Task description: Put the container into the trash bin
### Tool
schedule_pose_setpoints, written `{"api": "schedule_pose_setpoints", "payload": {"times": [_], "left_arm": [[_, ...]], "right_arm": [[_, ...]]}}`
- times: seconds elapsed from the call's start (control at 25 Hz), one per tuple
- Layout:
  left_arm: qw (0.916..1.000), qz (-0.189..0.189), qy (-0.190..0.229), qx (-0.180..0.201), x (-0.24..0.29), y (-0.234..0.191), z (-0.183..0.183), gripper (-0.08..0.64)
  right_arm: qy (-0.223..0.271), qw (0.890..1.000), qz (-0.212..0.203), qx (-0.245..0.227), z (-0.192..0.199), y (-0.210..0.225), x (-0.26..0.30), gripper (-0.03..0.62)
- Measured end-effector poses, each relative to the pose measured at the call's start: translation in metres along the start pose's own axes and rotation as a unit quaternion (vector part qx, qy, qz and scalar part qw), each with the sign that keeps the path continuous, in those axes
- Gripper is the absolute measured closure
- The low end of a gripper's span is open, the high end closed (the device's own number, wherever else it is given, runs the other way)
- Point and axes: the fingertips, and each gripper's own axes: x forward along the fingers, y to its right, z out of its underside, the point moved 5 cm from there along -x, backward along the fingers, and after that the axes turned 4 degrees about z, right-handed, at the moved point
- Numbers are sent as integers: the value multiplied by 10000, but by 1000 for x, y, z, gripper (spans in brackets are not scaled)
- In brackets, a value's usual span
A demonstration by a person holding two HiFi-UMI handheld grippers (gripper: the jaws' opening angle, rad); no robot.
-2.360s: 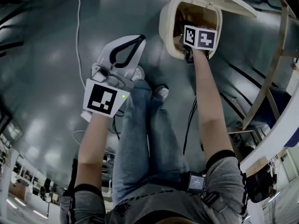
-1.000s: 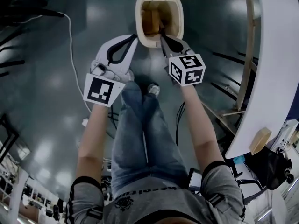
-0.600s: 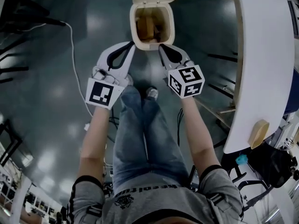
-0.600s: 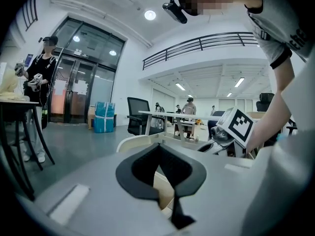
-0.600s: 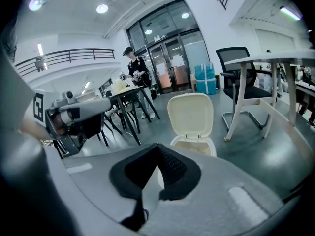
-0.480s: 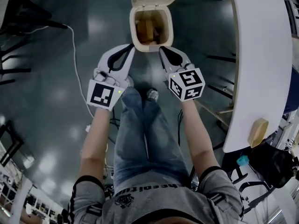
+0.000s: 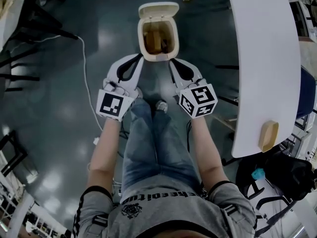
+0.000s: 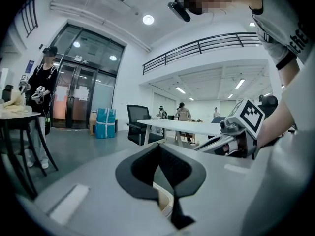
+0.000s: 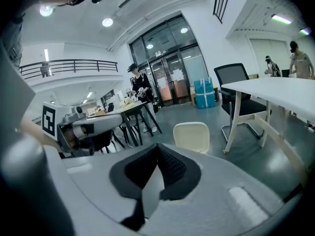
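Observation:
The cream trash bin (image 7: 158, 57) stands on the dark floor at the top of the head view with its lid (image 7: 158, 10) tipped back. A brown container (image 7: 152, 39) lies inside it. My left gripper (image 7: 140, 57) hovers above the bin's near left corner, shut and empty. Over the near right corner my right gripper (image 7: 172, 62) is also shut with nothing in it. In the right gripper view the jaw tips (image 9: 157, 146) meet just below the bin's lid (image 9: 192, 136). In the left gripper view the closed tips (image 8: 158, 145) sit above a sliver of the bin's rim (image 8: 165, 203).
A long white table (image 7: 267, 58) runs along the right, with a tan object (image 7: 268, 135) near its end. A white cable (image 7: 86, 73) trails over the floor on the left. My legs (image 7: 153, 133) stand just behind the bin. A person (image 8: 42, 97) stands by a far table.
The right gripper has come out of the bin, empty. Both grippers have risen and drawn back, and the bin now looks smaller and farther below them.

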Motion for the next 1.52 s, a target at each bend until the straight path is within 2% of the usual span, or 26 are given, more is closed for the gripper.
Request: {"api": "schedule_pose_setpoints", "payload": {"times": [0.24, 0.64, 1.24, 1.52], "left_arm": [[10000, -67, 37, 10, -10, 16, -26, 557], [9995, -209, 83, 233, -24, 27, -68, 558], [9983, -425, 249, 320, -43, 49, -111, 558], [9969, -491, 337, 513, -54, 56, -131, 557]], "right_arm": [[108, 9999, -43, -56, -21, -11, -29, 589], [377, 9985, -123, -373, -59, -27, -64, 591], [777, 9936, -168, -801, -106, -44, -107, 591], [1003, 9908, -207, -884, -125, -53, -123, 589]]}}
